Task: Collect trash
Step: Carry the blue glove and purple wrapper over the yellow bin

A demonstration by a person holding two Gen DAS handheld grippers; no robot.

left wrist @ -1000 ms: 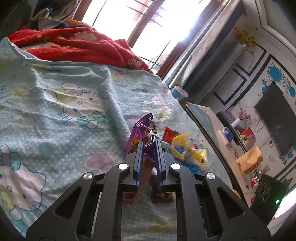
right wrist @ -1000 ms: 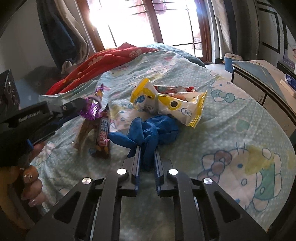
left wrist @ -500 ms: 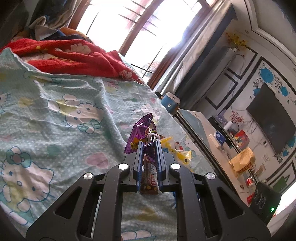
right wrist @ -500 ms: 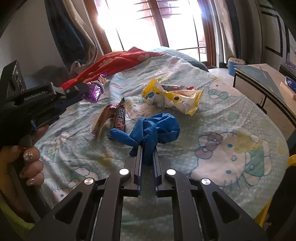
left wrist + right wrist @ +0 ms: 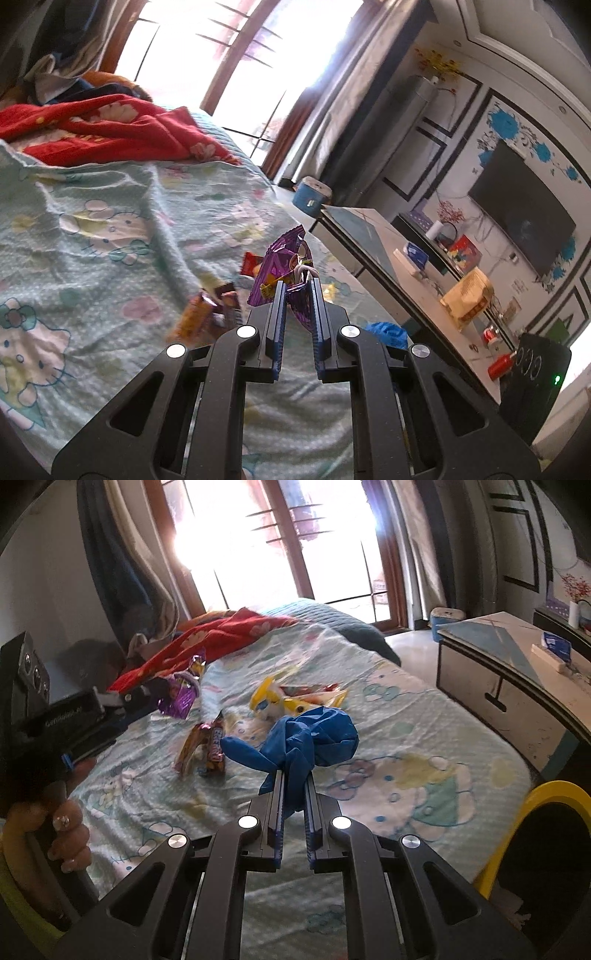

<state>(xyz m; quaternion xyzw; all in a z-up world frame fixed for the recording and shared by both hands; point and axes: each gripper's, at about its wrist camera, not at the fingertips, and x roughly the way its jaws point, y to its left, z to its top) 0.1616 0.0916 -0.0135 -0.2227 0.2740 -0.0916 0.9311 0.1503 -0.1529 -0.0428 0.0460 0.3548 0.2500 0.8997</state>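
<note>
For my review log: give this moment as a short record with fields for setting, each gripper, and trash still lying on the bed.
setting: bed with cartoon-print sheet
left gripper: shut on purple wrapper, held off the bed
right gripper: shut on blue glove, lifted
still on bed: brown snack wrappers; yellow-white wrappers

I see harsh daylight pouring through the tall wood-framed window, blown out to white glare. Room corners fall dim, fisheye bending curves the edges, and the brown snack wrappers look motion-blurred.
</note>
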